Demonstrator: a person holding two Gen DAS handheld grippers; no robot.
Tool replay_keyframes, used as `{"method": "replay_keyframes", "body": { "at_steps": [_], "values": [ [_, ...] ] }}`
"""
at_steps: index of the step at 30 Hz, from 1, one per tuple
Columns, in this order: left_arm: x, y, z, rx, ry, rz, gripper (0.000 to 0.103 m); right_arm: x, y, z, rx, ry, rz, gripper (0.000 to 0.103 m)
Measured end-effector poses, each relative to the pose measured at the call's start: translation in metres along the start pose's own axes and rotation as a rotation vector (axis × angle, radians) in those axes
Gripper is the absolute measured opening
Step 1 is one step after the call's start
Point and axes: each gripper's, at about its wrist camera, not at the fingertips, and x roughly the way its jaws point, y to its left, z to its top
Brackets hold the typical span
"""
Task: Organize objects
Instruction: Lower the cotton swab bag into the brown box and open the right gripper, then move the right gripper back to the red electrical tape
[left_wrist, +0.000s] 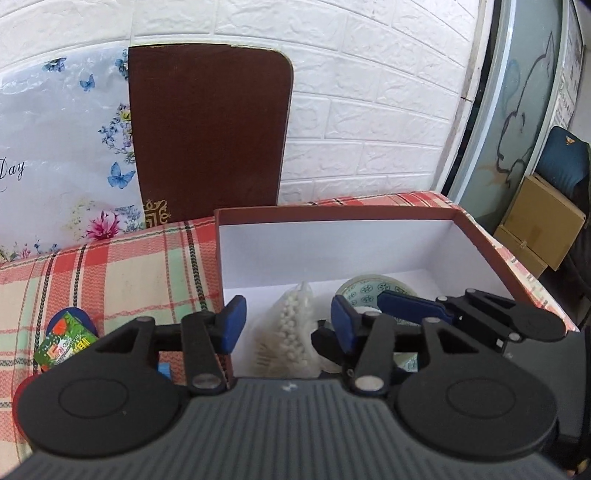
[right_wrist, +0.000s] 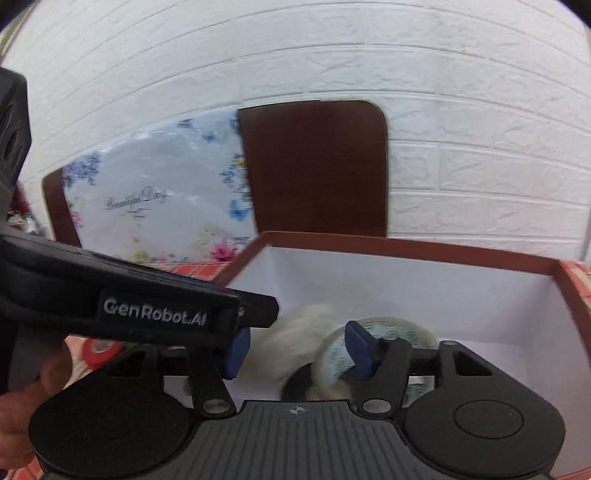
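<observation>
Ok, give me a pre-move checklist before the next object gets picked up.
1. Left claw free: ok, open, nothing between its fingers.
2. Right claw free: ok, open, holding nothing.
3. Bag of white beads inside box: ok.
4. Tape roll inside box: ok.
5. Green packet still out on the checked cloth: not ok.
6. Room left in box: ok, far end bare.

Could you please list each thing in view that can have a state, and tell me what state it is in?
Box: open, no lid on it.
Bag of white beads: lying inside the box.
Tape roll: inside the box, beside the bag.
Green packet: outside the box, on the checked cloth.
Left gripper: fingers apart, nothing between them.
Right gripper: fingers apart, nothing gripped.
</observation>
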Motion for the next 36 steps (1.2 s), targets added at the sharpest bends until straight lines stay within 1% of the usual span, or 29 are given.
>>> {"method": "replay_keyframes", "body": {
  "at_steps": [4, 6, 9, 14, 16, 18, 20, 23, 26, 29, 31, 32, 35, 36],
  "values": [
    [-0.008, -0.005, -0.003, 0.019, -0.015, 0.007, 0.054, -0.017, 0.003, -0.011, -0.035, -0.045, -0.018, 0.059],
    [-0.018, -0.004, -0.004, 0.019, -0.041, 0.015, 0.054, -0.024, 0.007, -0.014, -0.051, -0.064, -0.039, 0.059],
    [-0.039, 0.006, -0.008, 0.003, -0.083, 0.035, 0.054, -0.037, 0.011, -0.014, -0.037, -0.087, -0.030, 0.059],
    [-0.073, 0.045, -0.021, -0.076, -0.117, 0.111, 0.054, -0.059, 0.029, -0.010, -0.038, -0.151, 0.015, 0.059],
    [-0.084, 0.066, -0.032, -0.114, -0.111, 0.151, 0.054, -0.066, 0.041, -0.009, -0.044, -0.166, 0.053, 0.059],
    [-0.092, 0.088, -0.045, -0.145, -0.086, 0.199, 0.054, -0.069, 0.056, -0.010, -0.061, -0.168, 0.093, 0.060],
    [-0.094, 0.111, -0.061, -0.175, -0.044, 0.259, 0.054, -0.069, 0.075, -0.014, -0.090, -0.156, 0.133, 0.060],
    [-0.094, 0.142, -0.087, -0.215, 0.021, 0.328, 0.054, -0.062, 0.105, -0.024, -0.149, -0.120, 0.184, 0.060],
    [-0.095, 0.166, -0.112, -0.245, 0.064, 0.382, 0.054, -0.049, 0.131, -0.038, -0.186, -0.053, 0.225, 0.060],
    [-0.096, 0.192, -0.133, -0.283, 0.079, 0.433, 0.054, -0.030, 0.149, -0.051, -0.190, 0.030, 0.262, 0.060],
    [-0.098, 0.210, -0.145, -0.324, 0.071, 0.452, 0.054, -0.016, 0.157, -0.056, -0.186, 0.076, 0.278, 0.060],
    [-0.102, 0.217, -0.152, -0.334, 0.037, 0.452, 0.054, -0.010, 0.161, -0.057, -0.187, 0.091, 0.284, 0.060],
    [-0.108, 0.230, -0.168, -0.319, -0.051, 0.470, 0.054, 0.007, 0.174, -0.058, -0.205, 0.121, 0.290, 0.060],
    [-0.109, 0.232, -0.174, -0.318, -0.089, 0.462, 0.055, 0.014, 0.177, -0.059, -0.209, 0.132, 0.295, 0.060]
  ]
}}
